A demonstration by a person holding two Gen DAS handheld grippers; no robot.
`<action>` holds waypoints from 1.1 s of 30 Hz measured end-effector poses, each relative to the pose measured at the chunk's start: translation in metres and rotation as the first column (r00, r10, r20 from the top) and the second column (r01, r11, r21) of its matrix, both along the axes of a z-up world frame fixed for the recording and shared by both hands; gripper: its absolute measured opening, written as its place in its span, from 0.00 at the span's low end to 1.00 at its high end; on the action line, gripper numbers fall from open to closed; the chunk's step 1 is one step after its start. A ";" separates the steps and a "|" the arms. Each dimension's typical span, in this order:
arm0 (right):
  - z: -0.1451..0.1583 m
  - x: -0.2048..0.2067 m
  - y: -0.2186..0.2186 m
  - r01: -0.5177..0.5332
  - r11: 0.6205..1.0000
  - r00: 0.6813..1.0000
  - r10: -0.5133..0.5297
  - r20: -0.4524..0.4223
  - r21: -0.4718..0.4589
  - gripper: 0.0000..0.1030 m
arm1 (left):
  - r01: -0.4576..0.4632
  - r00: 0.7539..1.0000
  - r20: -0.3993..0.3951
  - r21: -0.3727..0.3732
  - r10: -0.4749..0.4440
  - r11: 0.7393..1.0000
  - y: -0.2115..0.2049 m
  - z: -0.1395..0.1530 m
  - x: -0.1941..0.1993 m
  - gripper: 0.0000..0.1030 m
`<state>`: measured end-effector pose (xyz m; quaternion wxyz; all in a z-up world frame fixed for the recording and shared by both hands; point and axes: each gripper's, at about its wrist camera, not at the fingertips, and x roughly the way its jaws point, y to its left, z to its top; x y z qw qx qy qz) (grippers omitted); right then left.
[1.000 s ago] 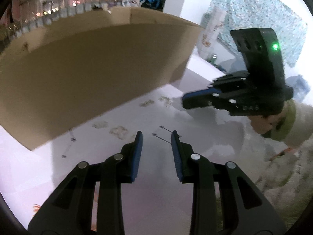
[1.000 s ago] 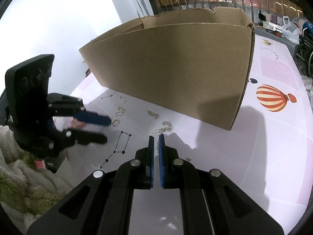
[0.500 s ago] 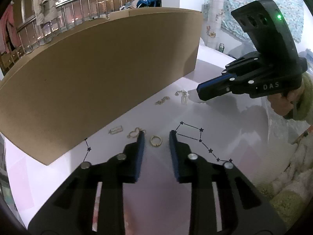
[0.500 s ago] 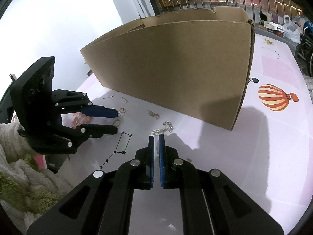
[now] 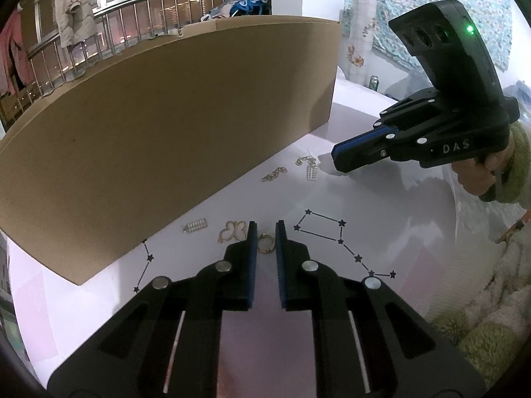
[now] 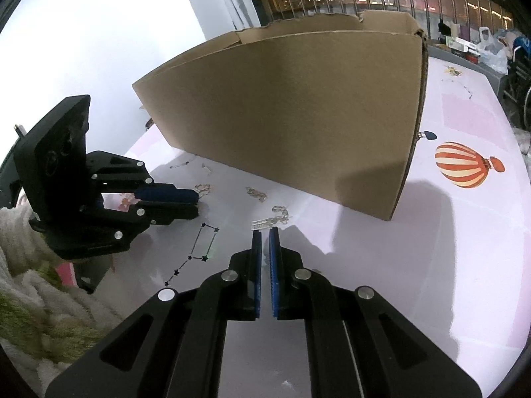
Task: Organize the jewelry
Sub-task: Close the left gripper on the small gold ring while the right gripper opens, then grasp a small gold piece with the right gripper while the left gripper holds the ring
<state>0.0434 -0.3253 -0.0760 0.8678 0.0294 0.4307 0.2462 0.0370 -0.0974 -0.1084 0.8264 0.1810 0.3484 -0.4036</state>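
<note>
Left gripper (image 5: 265,232) sits low centre in the left wrist view, jaws closing around a gold ring (image 5: 266,242) that lies on the white table (image 5: 381,205) between the blue pads (image 5: 253,258); pads look just beside the ring, can't confirm they press it yet. A gold butterfly-shaped piece (image 5: 232,231) lies just left of the left pad, touching or nearly. A small silver rectangular piece (image 5: 195,225) lies further left, near the foot of the cardboard box (image 5: 166,126). A gold chain (image 5: 274,174) and a silver chain with tag (image 5: 308,165) lie mid-frame, close to the box wall.

Right gripper (image 6: 265,232) is clenched with nothing between its pads, tips low centre in the right wrist view, just short of the silver chain with tag. It shows at right in the left wrist view, held by a hand (image 5: 478,175) in a fuzzy green sleeve (image 5: 517,165). Printed constellation lines (image 5: 328,232) and a balloon print (image 6: 464,165) mark the table.
</note>
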 end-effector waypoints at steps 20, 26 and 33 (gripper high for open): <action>-0.003 0.017 0.029 -0.064 0.983 0.993 0.079 0.083 -0.171 0.37 | -0.015 1.000 -0.001 -0.011 0.015 1.000 0.002 -0.001 0.000 0.09; -0.003 0.010 0.031 -0.096 0.970 0.988 0.121 0.100 -0.223 0.32 | -0.016 1.000 -0.001 -0.012 0.016 1.000 0.002 0.000 0.000 0.09; -0.001 0.008 0.031 -0.120 0.971 0.987 0.139 0.084 -0.208 0.14 | -0.021 1.000 -0.005 -0.020 0.021 1.000 0.001 0.000 0.001 0.09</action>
